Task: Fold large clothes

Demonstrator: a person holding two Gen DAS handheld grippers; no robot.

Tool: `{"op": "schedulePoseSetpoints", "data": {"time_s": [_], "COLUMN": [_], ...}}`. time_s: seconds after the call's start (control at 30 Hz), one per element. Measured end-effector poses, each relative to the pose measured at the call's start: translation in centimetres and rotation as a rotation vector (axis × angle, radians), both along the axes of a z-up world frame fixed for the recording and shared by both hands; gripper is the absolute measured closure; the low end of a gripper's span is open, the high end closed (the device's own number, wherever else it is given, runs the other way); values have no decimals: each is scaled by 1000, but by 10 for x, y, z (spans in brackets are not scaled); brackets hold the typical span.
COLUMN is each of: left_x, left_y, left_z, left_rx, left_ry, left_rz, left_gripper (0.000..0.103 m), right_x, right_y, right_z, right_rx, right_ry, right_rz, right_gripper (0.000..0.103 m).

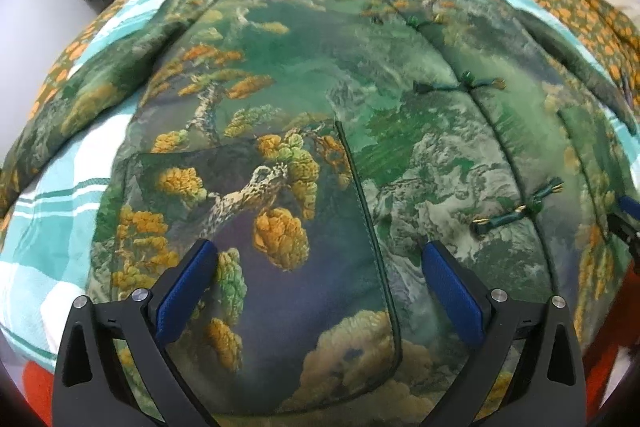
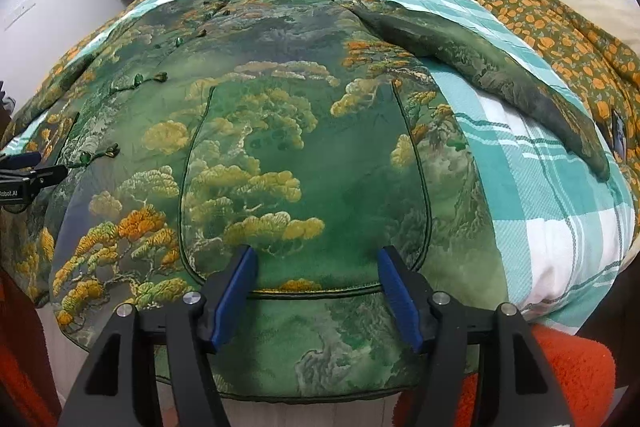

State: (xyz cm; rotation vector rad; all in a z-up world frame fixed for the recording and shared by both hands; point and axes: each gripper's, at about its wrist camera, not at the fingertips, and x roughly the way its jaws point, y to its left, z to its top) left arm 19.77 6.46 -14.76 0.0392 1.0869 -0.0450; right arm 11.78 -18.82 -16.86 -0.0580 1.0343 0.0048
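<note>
Spread fingers (image 2: 316, 259) above printed jacket (image 2: 280, 131)

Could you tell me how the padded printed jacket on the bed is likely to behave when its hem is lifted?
The jacket looks quilted and puffy, so it will probably drape softly but fold bulkily. Its satin-like sheen suggests it may slip. Both sleeves lie spread out and would likely trail.

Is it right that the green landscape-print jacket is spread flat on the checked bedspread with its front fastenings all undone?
Not quite. The jacket is spread flat on the checked bedspread, but its front fastenings are done up, as the left wrist view shows.
</note>
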Motion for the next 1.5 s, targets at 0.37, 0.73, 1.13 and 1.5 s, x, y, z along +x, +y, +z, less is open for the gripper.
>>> {"op": "schedulePoseSetpoints", "data": {"time_s": [0.37, 0.73, 1.13, 1.5], "left_x": [-30, -35, -40, -40], "left_y": [-4, 10, 6, 7], "left_z": [59, 61, 63, 63], "left_rx": [-67, -108, -100, -96], "left_ry": [-179, -189, -199, -195], "left_rz": [-17, 46, 40, 52], "left_gripper": [1, 1, 1, 1], "right_x": [-14, -15, -15, -15], "right_y": [-15, -16, -15, -17], "right_z": [35, 33, 33, 35], "right_rx": [54, 63, 66, 75], "right_ry": [-190, -189, -199, -209], "right_rz": [-56, -55, -46, -52], "right_gripper": [38, 38, 38, 38]}}
